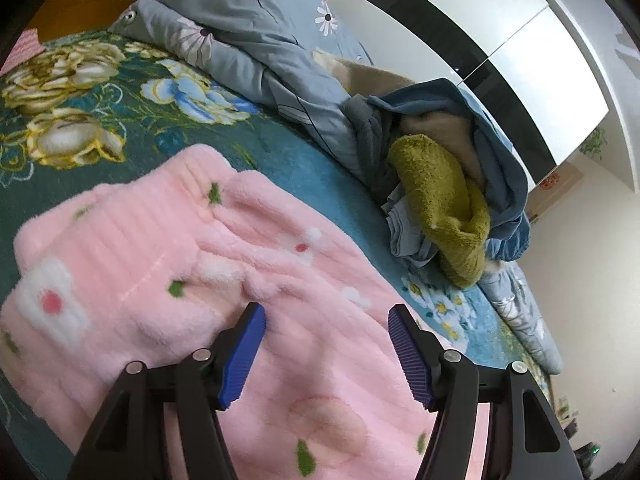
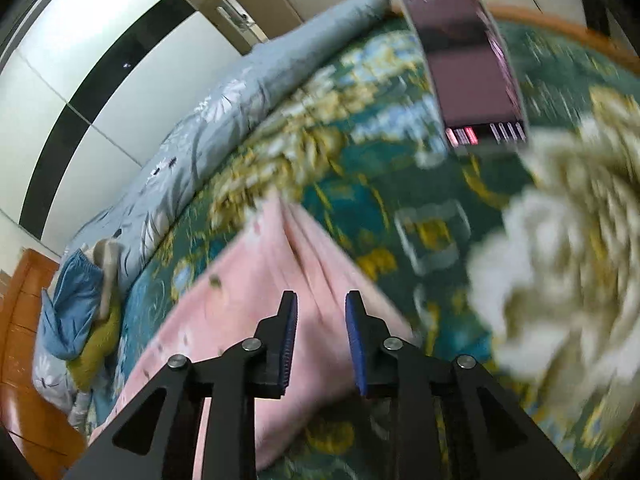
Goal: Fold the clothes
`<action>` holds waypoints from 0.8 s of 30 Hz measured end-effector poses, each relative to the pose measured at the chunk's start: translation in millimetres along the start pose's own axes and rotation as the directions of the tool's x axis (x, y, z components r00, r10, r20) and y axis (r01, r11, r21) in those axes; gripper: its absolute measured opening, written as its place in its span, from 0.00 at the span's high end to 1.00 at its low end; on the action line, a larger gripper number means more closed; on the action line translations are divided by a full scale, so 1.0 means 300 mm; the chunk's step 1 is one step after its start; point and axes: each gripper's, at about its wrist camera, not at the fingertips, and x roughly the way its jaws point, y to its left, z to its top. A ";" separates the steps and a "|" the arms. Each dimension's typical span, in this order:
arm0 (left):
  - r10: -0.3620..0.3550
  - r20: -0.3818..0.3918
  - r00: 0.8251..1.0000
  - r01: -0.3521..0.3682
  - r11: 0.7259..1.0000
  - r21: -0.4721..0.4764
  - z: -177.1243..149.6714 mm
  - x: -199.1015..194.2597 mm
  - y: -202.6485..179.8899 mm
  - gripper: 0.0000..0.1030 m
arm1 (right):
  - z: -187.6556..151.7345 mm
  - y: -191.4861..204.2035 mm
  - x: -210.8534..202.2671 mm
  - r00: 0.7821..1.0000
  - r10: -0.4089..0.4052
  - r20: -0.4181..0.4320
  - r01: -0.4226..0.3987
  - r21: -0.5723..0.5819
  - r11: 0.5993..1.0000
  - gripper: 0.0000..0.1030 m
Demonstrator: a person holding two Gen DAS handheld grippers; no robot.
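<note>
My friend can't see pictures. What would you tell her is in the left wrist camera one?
The open left gripper hangs over a fluffy pink garment with white flowers, spread on a green floral bedspread. Behind it lie a rumpled grey-blue quilt and a heap of blue and olive clothes.

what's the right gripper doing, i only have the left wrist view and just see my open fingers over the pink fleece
Observer: The right gripper is open too, over a bunched ridge of the pink fleece garment.
Operator: anything on the bed i can't see
Observer: A dark folded cloth with striped pink ends lies on the floral bedspread beyond the right gripper.
Operator: is that view sharp
Observer: No, its right side is heavily motion-blurred.
</note>
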 end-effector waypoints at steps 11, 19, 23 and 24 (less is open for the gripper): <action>-0.067 -0.009 0.998 0.066 0.995 -0.076 -0.032 -0.031 0.015 0.34 | -0.103 0.005 0.007 0.994 0.091 0.058 -0.097 0.117 0.988 0.92; -0.078 -0.028 0.997 0.075 0.994 -0.081 -0.044 -0.012 0.018 0.33 | -0.067 -0.043 -0.045 0.992 0.024 0.126 -0.035 0.086 0.996 0.97; -0.063 -0.032 0.997 0.061 0.996 -0.072 -0.044 -0.009 0.006 0.33 | -0.102 -0.089 0.023 0.996 0.006 0.084 -0.016 0.118 0.993 0.96; -0.061 -0.033 0.998 0.058 0.996 -0.069 -0.043 -0.010 0.003 0.33 | -0.102 -0.095 0.022 0.996 0.019 0.085 -0.030 0.125 0.992 0.96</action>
